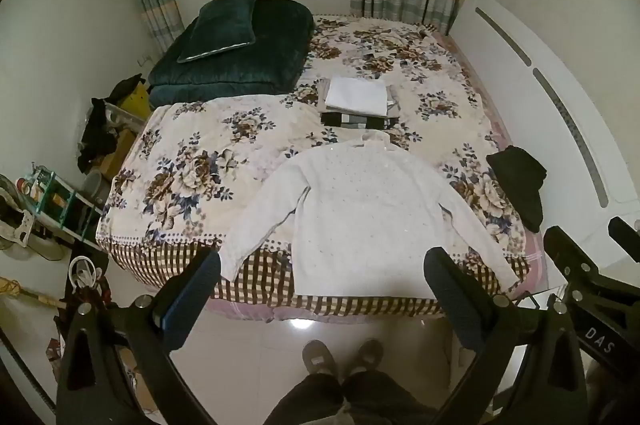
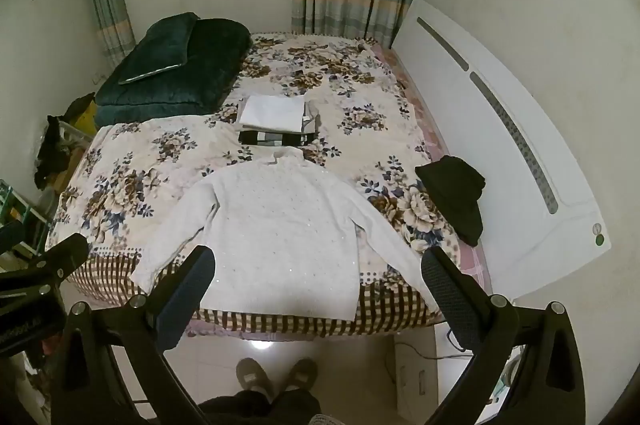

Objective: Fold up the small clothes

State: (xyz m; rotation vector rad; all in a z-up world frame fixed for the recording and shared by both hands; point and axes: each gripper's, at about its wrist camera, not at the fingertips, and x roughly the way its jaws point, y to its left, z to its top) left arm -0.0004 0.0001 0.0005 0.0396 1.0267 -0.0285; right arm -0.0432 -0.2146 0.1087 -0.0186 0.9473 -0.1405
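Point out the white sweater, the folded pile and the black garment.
white sweater [image 1: 360, 209]: left wrist view, centre of chest.
folded pile [image 2: 272, 113]: right wrist view, white top piece.
black garment [image 2: 456, 197]: right wrist view, its middle.

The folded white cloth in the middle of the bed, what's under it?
The folded white cloth tops a small stack: grey-beige pieces peek out beneath, then a black-and-white striped item. Anything deeper is covered.

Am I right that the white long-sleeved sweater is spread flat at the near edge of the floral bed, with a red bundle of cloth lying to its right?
Almost. The white long-sleeved sweater is spread flat at the near edge of the floral bed, but the bundle of cloth to its right is black, not red. The right wrist view shows this most clearly.
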